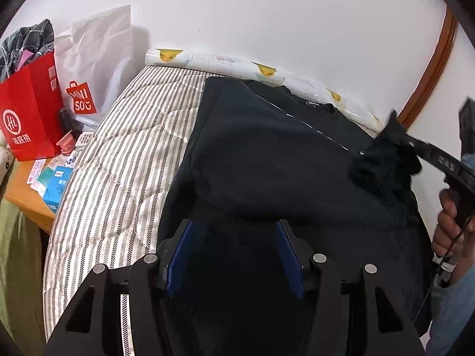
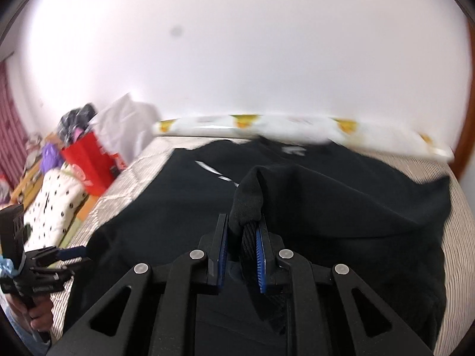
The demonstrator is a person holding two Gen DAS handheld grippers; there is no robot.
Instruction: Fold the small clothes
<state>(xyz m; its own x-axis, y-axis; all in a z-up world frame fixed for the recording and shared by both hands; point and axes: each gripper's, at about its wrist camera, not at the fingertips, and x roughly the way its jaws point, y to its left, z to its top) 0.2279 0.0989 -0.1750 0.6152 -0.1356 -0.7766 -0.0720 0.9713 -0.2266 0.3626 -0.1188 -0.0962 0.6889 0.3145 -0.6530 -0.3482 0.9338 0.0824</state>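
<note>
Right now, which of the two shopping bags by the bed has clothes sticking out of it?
The red bag. Dark checked cloth pokes out of its top. The white bag behind it, marked with a red logo, shows nothing coming out.

A striped quilted bedcover (image 1: 118, 160) spreads below a white wall (image 1: 267, 23). A duck-print roll (image 1: 207, 59) lies along the wall's foot. A red paper bag (image 1: 29, 112) and a white Miniso bag (image 1: 92, 68) stand beside small boxes (image 1: 56, 181) on a wooden side table (image 1: 26, 204).
</note>
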